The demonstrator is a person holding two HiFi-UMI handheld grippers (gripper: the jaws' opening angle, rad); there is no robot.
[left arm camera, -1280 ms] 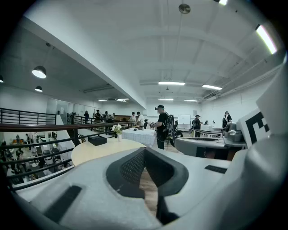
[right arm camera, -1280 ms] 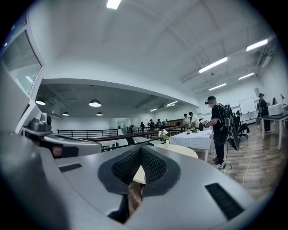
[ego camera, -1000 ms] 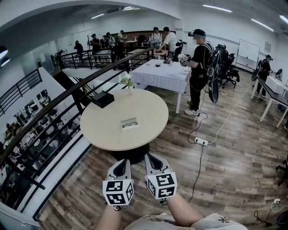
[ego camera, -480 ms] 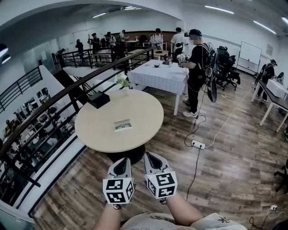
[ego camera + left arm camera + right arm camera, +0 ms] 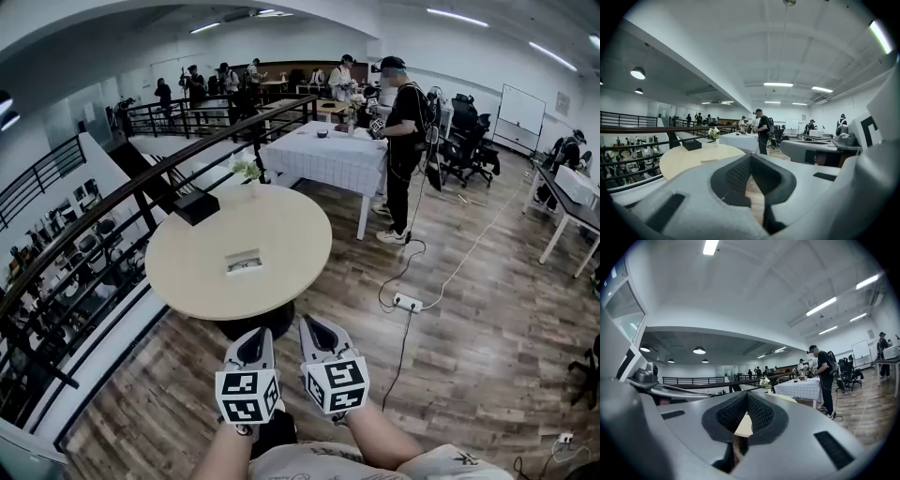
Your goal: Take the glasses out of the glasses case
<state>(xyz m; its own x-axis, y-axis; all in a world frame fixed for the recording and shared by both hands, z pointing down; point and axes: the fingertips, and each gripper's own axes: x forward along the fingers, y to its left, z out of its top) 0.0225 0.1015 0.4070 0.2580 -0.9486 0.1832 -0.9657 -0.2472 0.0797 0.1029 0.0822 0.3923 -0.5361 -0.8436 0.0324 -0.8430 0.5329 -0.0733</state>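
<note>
The glasses case (image 5: 244, 262) is a small pale oblong lying near the middle of the round beige table (image 5: 187, 272); it is too small to tell what is inside. Both grippers hang low in front of my body, well short of the table and over the wooden floor. My left gripper (image 5: 254, 341) has its jaws together with nothing between them, and so does my right gripper (image 5: 315, 330). In the left gripper view the gripper (image 5: 750, 157) points toward the table (image 5: 684, 159). The right gripper (image 5: 746, 395) in its own view also faces the table.
A black box (image 5: 195, 206) and a vase of white flowers (image 5: 248, 171) stand at the table's far edge. A dark railing (image 5: 84, 253) runs along the left. Behind are a white-clothed table (image 5: 323, 155), a standing person (image 5: 398, 122), and a power strip (image 5: 405, 302) with cable.
The table and case have slid left and slightly nearer in the head view as I move. Both grippers keep their place in front of me, jaws unchanged.
</note>
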